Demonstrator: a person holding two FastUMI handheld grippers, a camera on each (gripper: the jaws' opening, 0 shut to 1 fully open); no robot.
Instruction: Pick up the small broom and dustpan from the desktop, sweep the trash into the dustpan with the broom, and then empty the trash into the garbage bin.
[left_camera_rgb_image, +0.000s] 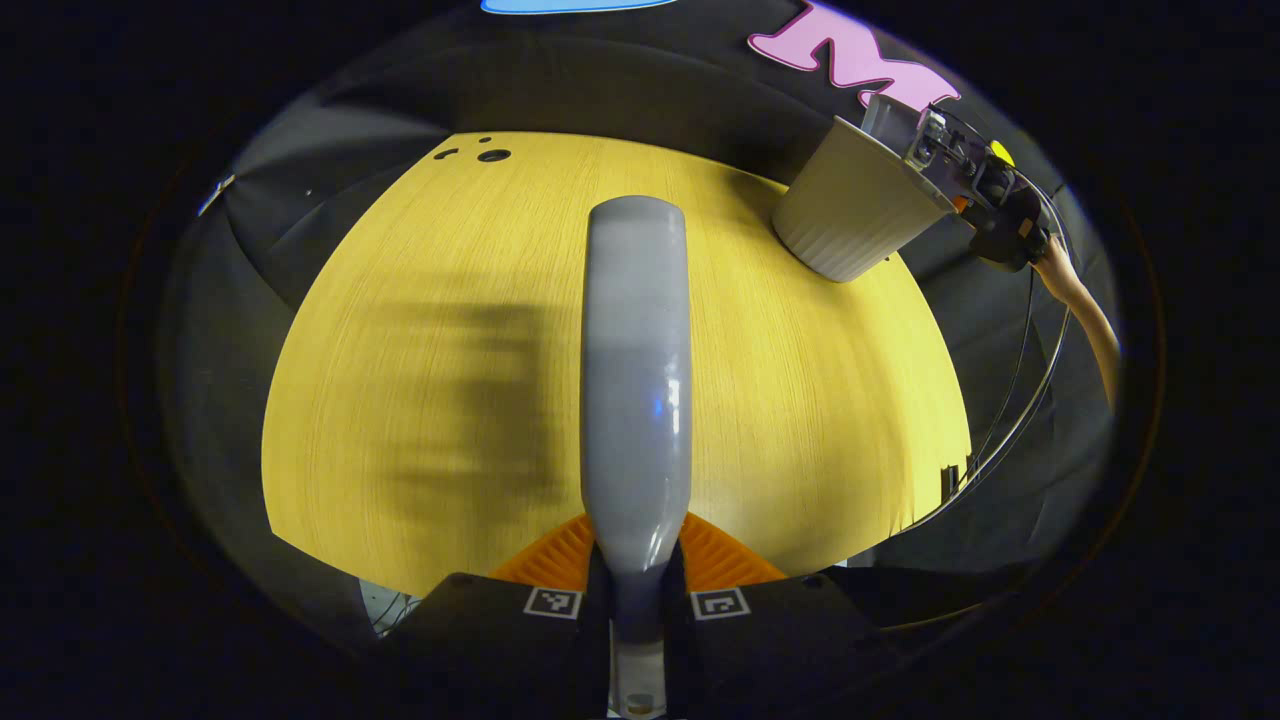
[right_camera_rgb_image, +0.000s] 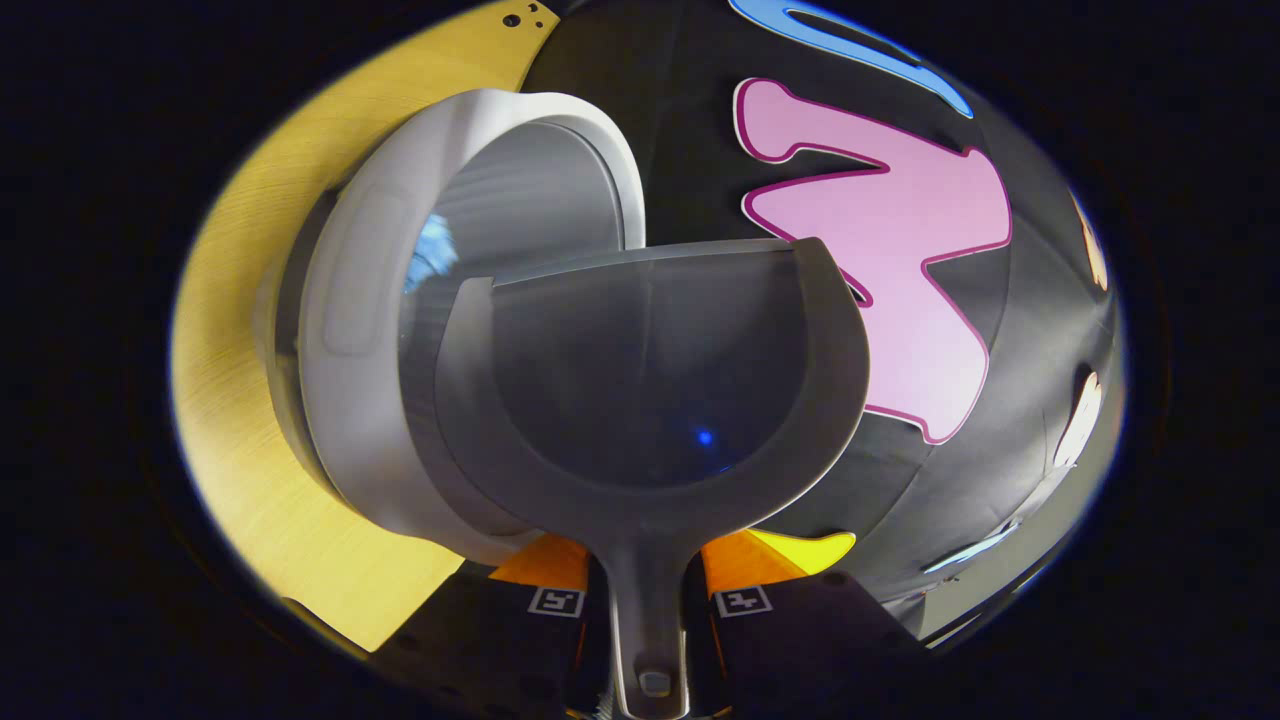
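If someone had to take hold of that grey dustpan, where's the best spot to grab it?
By its handle. The dustpan narrows from a wide, curved scoop into a thin flat stem at the back, slim enough for two fingers to pinch. Come from behind, opposite the open mouth, as the right hand-held gripper does now, with its fingers pressed on either side of the stem. That leaves the mouth free to tip over the bin.

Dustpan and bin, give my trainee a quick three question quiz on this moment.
1. True or false: the dustpan is tipped over the mouth of the garbage bin.
2. What does the left gripper hold? A broom handle, B cup, C sponge.
3. Fill in: the bin stands on the ___ desktop.

Key: 1 true. 2 A, the broom handle. 3 yellow.
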